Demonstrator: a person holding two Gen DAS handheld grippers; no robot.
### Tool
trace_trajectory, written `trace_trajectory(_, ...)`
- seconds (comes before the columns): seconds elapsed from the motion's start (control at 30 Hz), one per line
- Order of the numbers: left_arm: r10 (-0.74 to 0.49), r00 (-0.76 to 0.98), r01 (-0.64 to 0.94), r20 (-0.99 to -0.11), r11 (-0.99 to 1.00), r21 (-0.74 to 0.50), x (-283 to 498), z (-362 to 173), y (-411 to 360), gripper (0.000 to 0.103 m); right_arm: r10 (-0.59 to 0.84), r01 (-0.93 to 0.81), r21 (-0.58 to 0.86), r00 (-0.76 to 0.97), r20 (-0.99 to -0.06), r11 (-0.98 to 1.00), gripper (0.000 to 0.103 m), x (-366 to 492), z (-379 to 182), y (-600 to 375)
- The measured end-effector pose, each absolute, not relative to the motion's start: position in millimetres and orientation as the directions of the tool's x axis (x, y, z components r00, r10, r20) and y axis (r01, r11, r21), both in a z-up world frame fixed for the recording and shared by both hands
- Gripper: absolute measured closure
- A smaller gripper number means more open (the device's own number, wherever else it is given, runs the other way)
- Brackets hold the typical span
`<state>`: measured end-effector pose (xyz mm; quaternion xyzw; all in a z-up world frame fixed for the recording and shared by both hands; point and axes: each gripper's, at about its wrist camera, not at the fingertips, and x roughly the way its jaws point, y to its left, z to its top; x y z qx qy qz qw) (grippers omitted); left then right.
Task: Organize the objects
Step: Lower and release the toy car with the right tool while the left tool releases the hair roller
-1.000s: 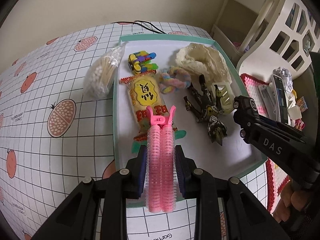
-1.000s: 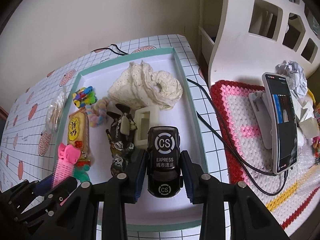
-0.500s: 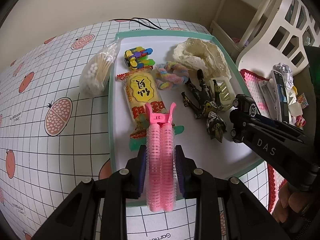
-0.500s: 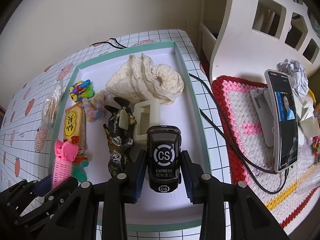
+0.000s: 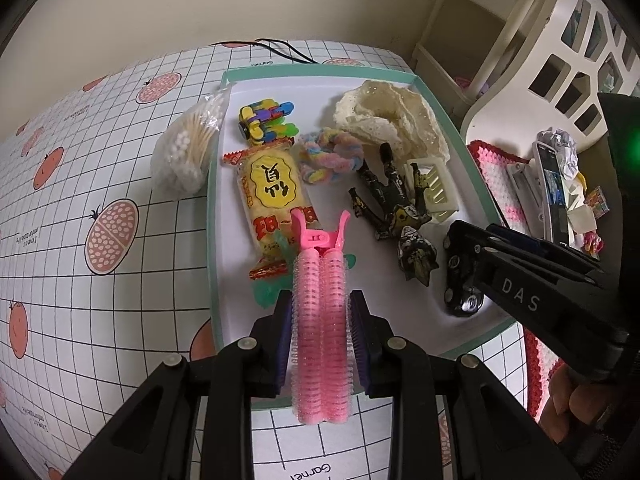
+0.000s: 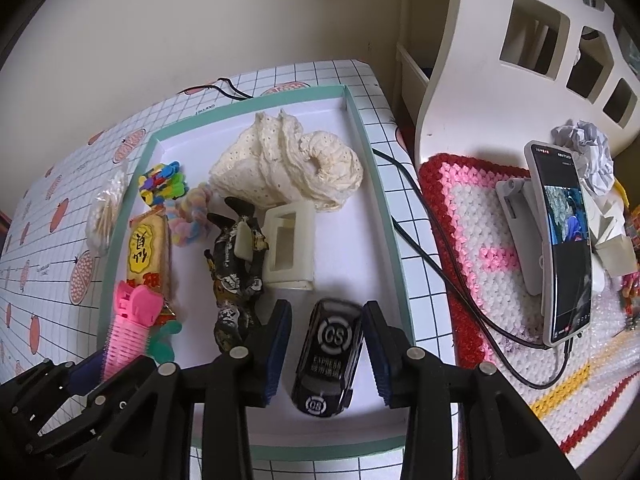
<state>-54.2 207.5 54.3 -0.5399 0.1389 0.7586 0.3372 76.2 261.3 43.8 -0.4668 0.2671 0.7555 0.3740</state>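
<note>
A black toy car (image 6: pixel 328 356) now lies loose on the tray (image 6: pixel 384 216) near its front edge, released moments ago by the right gripper (image 6: pixel 326 350), whose fingers have spread wide on either side of it. The left gripper (image 5: pixel 320 328) still pinches a pink hair roller (image 5: pixel 322 320) above the tray's front edge, likely the next item to be set down.

Your right gripper (image 6: pixel 325 334) jaws spread | black toy car (image 6: pixel 329 356) loose between them, tilted | teal-rimmed tray (image 6: pixel 384 216) | phone (image 6: pixel 562 240) at 3 o'clock
</note>
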Motion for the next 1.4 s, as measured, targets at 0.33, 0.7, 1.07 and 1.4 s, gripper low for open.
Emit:
trace_trajectory(0.33,0.387,-0.195,-0.667,-0.901,-0.726,-0.167,-53,65,207,0.074,0.339,-0.805,0.063,-0.317,-0.886,-0.589,0.063,75,62,258)
trace_trajectory(0.7,0.425,-0.192,-0.666,-0.885,-0.718,-0.200,-55,76,207,0.073,0.340,-0.802,0.066,-0.325,-0.883,-0.594,0.063,73,66,254)
trace_trajectory(1.07,0.414,-0.247,-0.614,-0.876,-0.766,-0.189,-69,81,193,0.047,0.334,-0.798,0.070,-0.328,-0.884,-0.598,0.056,70,64,252)
trace_trajectory(1.4,0.386,-0.284,-0.567,-0.878,-0.806,-0.171,-85,75,178,0.025,0.330,-0.787,0.076,-0.342,-0.880,-0.612,0.039,66,64,250)
